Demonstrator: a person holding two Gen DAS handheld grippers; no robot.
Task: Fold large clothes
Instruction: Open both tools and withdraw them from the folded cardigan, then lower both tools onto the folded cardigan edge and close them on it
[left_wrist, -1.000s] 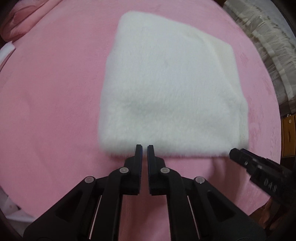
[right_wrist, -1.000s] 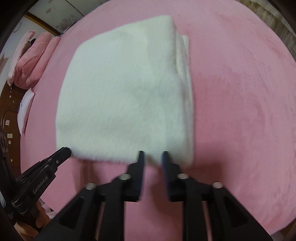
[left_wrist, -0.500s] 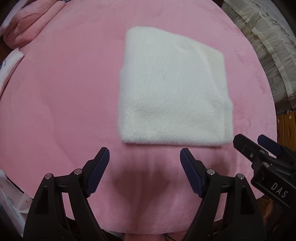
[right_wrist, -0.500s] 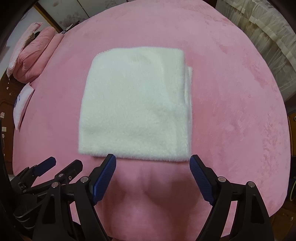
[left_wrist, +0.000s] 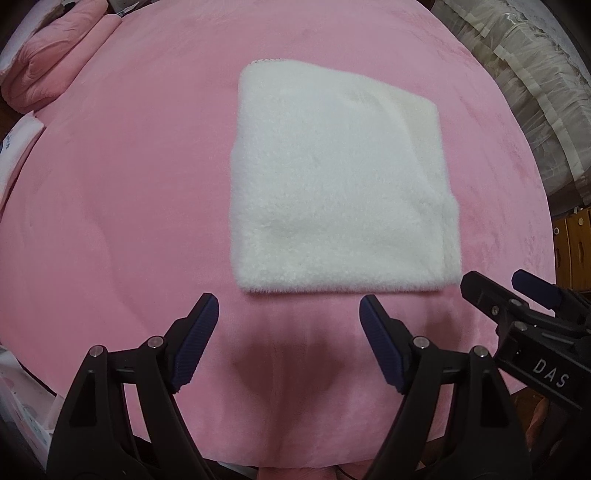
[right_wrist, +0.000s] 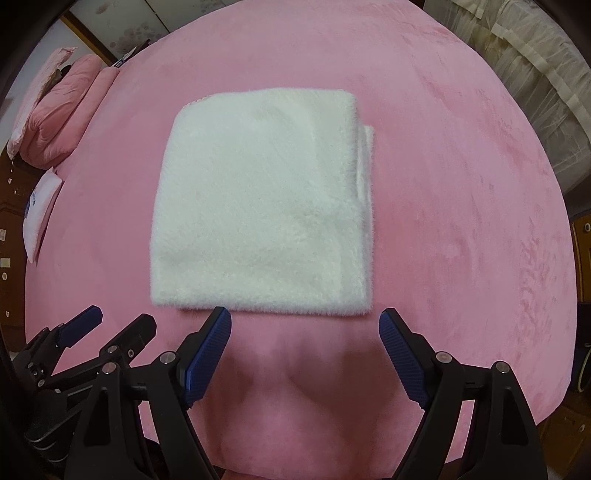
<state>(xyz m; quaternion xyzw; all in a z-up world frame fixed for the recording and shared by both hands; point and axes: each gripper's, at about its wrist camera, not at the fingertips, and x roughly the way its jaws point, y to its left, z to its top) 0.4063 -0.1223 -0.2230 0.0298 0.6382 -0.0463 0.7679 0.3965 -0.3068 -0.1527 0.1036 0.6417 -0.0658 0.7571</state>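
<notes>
Above the pink bedspread (left_wrist: 122, 206) both of my grippers hang pointing almost straight down, and neither one has anything in it. My left gripper (left_wrist: 288, 306) has its jaws spread wide, the ribbed blue pads (left_wrist: 194, 343) facing each other across bare pink fabric; they have just been opening, and nothing lies between them. My right gripper (right_wrist: 306, 321) is spread about as wide, its jaws also freshly parted, with only the bedspread showing in the gap. Its left pad tip (right_wrist: 218, 317) sits right at the near hem of the garment in that view, though I cannot tell whether it touches the fleece or merely overlaps it from above.

Just beyond both sets of fingertips lies the white fleece garment (left_wrist: 336, 184), folded into a neat, roughly square packet, flat on the bedspread. Along its right side a thinner under-layer (right_wrist: 367, 162) pokes out a little past the top fold, and a scrap of pink scalloped trim shows at the far left corner.

From the left wrist view, my right gripper's black frame enters at the lower right, just beside the packet's near right corner. Pink pillows (right_wrist: 59, 122) are stacked at the far left edge of the bed, and cream ruffled bedding (left_wrist: 532, 88) lies off to the right.
</notes>
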